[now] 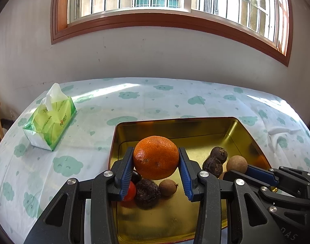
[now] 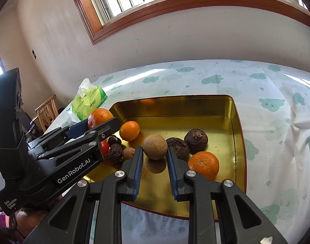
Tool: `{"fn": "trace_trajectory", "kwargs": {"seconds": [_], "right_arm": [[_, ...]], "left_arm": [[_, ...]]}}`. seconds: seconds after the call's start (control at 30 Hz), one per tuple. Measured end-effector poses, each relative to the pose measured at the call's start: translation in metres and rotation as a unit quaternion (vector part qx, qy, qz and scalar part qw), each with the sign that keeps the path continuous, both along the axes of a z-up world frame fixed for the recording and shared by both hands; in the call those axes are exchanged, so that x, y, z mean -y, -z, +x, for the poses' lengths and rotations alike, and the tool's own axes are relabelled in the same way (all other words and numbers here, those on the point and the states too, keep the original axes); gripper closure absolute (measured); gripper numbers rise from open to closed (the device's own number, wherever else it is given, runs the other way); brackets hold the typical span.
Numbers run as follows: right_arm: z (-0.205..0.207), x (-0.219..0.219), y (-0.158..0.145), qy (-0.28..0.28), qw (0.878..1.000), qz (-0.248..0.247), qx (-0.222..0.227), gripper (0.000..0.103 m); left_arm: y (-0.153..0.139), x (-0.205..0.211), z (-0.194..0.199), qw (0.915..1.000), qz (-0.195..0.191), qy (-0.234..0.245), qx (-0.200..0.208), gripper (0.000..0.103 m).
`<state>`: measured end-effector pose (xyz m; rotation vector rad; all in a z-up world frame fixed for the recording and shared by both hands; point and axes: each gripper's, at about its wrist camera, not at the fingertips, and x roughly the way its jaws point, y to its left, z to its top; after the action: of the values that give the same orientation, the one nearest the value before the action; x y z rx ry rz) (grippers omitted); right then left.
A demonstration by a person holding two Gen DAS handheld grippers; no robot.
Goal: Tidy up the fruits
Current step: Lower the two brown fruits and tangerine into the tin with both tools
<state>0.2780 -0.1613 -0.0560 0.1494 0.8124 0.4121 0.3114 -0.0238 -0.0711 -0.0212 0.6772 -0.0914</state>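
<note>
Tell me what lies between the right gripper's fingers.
A round tan fruit, gripped by the right gripper above the gold tray, as the right wrist view shows.

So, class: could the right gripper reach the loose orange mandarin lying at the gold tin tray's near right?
Probably not yet: the right gripper is shut on a round tan fruit. The mandarin lies unobstructed just right of its fingers in the tray.

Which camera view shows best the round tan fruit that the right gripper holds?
The right wrist view: the tan fruit sits in the centre between the blue fingers, lifted above the gold tray. The left wrist view shows the same fruit only small, at the right, partly behind the gripper.
</note>
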Motion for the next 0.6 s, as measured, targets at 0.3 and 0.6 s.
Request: {"fn": "trace_trajectory", "kwargs": {"seconds": [0.3,0.6], "right_arm": [[0.006,-0.002,0.004,0.002,1.0,0.001,-0.002,0.08],[0.012,-0.003,0.007,0.002,1.0,0.001,-0.004,0.08]], "left_arm": [[0.003,-0.001,0.005,1.0,0.0,-0.001,-0.005,0.06],[0.005,-0.003,0.009,1.0,-0.002,-0.002,-0.008,0.06]]}}
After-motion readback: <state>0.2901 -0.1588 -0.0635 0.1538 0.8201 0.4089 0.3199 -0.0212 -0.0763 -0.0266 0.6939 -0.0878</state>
